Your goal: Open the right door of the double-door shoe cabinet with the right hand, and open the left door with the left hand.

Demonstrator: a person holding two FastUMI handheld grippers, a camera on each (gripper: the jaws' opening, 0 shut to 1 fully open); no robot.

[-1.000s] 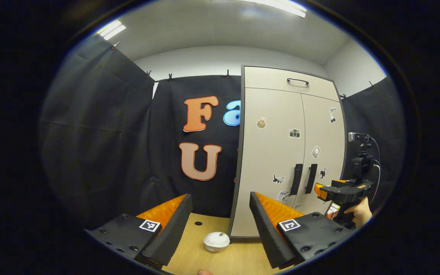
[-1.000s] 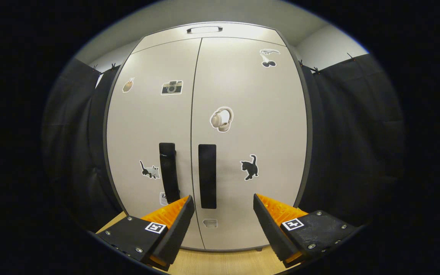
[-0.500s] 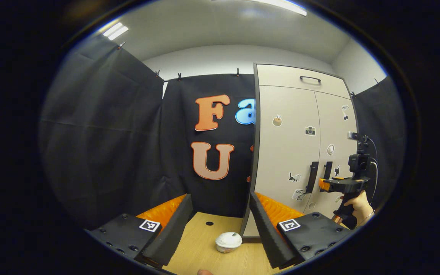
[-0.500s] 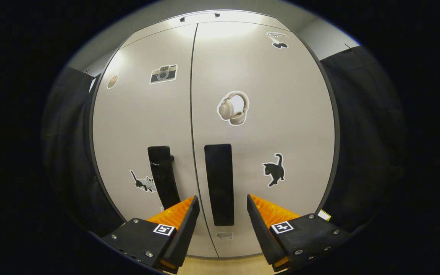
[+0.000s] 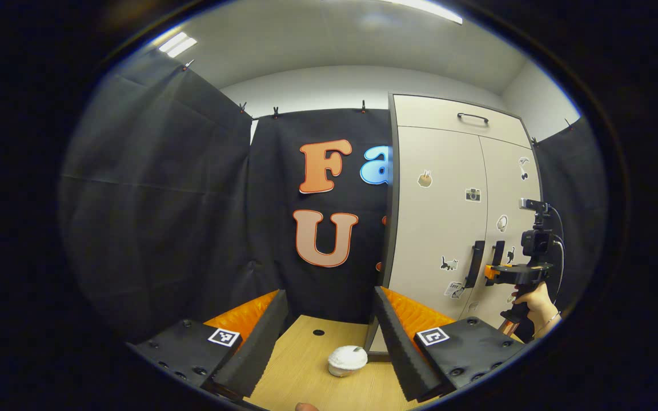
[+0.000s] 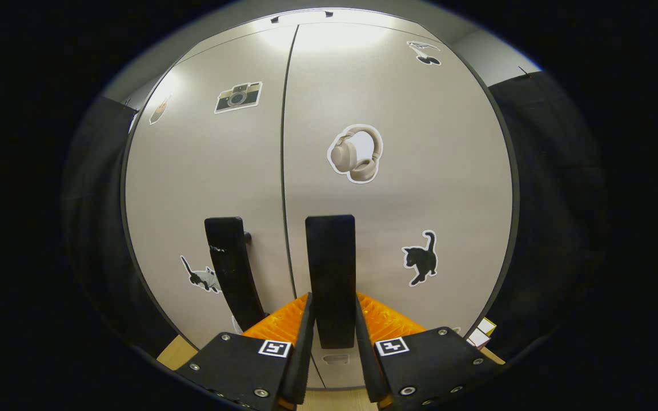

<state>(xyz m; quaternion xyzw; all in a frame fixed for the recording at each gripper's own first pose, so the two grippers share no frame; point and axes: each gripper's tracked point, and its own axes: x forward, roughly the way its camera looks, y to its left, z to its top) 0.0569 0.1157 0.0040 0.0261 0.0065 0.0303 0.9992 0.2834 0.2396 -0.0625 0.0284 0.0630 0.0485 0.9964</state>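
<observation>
In the right gripper view the lower end of the right door's handle (image 6: 330, 279) is hidden between the right tool (image 6: 332, 342)'s fingers, which are pressed against its two sides, with the left door's handle (image 6: 231, 268) just beside it to the left. The left tool (image 5: 329, 337) is spread wide, holding nothing, well apart from the cabinet (image 5: 449, 228) ahead to its right. A small white cup (image 5: 347, 359) sits on the tabletop (image 5: 300, 371) between its fingers; farther right a hand (image 5: 534, 305) holds the other tool at the handles.
</observation>
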